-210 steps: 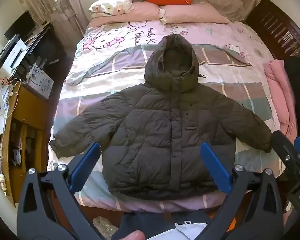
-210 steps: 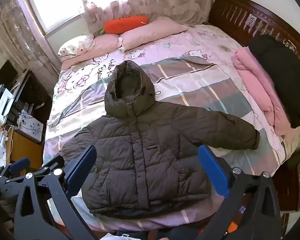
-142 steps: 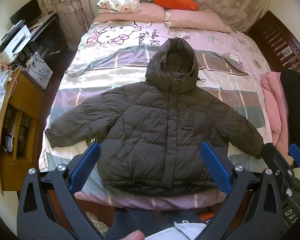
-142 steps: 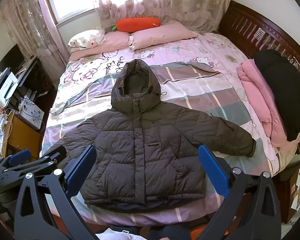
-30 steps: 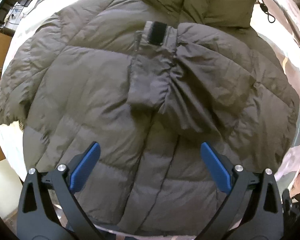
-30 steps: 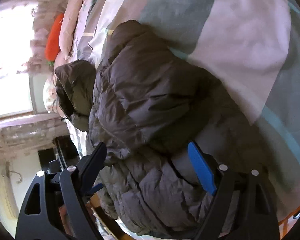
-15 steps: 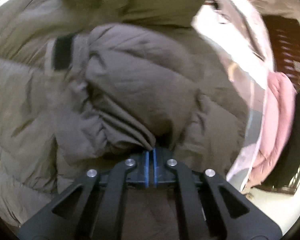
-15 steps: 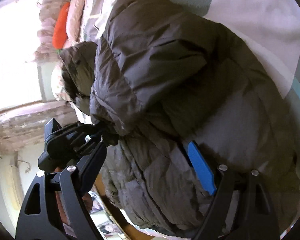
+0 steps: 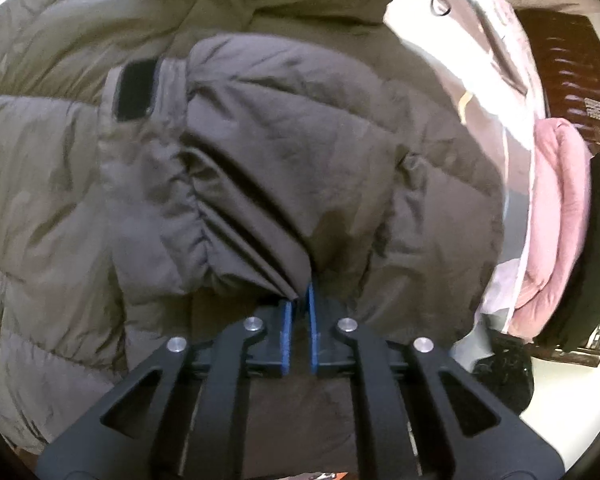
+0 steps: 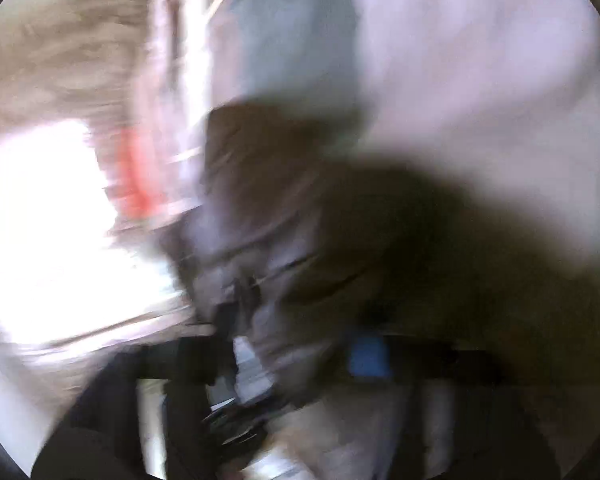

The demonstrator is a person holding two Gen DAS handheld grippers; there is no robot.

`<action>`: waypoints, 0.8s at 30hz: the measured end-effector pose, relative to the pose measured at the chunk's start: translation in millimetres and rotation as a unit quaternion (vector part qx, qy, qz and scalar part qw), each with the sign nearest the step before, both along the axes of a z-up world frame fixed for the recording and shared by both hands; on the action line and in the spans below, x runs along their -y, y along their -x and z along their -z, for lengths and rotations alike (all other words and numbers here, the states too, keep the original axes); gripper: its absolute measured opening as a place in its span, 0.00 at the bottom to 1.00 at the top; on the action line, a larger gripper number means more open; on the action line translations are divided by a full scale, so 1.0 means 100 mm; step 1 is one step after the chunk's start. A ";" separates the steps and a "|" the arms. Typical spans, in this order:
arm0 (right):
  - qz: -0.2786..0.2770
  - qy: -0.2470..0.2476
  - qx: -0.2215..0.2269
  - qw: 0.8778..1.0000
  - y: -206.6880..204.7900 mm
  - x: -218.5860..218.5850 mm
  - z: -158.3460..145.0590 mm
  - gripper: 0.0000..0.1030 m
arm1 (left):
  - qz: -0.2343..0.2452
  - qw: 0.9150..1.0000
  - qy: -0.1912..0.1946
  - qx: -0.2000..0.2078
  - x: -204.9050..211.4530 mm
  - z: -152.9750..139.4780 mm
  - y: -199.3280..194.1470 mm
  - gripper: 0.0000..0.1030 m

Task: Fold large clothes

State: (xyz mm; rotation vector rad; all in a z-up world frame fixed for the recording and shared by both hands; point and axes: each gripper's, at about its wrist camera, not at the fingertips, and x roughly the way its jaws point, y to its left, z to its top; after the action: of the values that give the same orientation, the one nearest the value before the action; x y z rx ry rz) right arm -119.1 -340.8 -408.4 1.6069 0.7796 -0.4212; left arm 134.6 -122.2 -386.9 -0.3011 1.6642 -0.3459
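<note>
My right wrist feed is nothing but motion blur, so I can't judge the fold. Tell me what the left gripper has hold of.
Observer: The left gripper is shut on a pinch of gathered fabric at the near edge of the jacket's sleeve.
Operator: Say where that sleeve lies.
Observer: It is folded across the front of the olive puffer jacket. Its cuff, with the black tab, rests on the chest below the hood.
Operator: Report what is beside the jacket.
Observer: In the left wrist view, a pink quilt lies to the right, apart from the jacket.
</note>
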 end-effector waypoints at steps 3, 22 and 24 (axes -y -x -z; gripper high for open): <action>0.026 0.044 -0.013 0.999 0.13 0.09 -0.12 0.16 | 0.005 1.000 -0.002 -0.008 0.02 0.07 0.07 0.08; 0.020 0.119 -0.150 0.981 0.57 -0.12 -0.32 0.53 | -0.036 0.998 -0.050 0.013 -0.35 0.00 0.18 0.37; 0.018 0.127 -0.138 0.982 0.56 -0.05 -0.35 0.53 | -0.038 0.997 -0.057 0.035 -0.38 -0.13 0.17 0.39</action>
State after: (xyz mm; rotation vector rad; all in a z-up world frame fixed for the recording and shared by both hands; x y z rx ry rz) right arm -175.1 -335.7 -373.4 1.3407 0.8674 -0.7517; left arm 117.4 -84.5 -373.5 -0.2627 1.5917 -0.2019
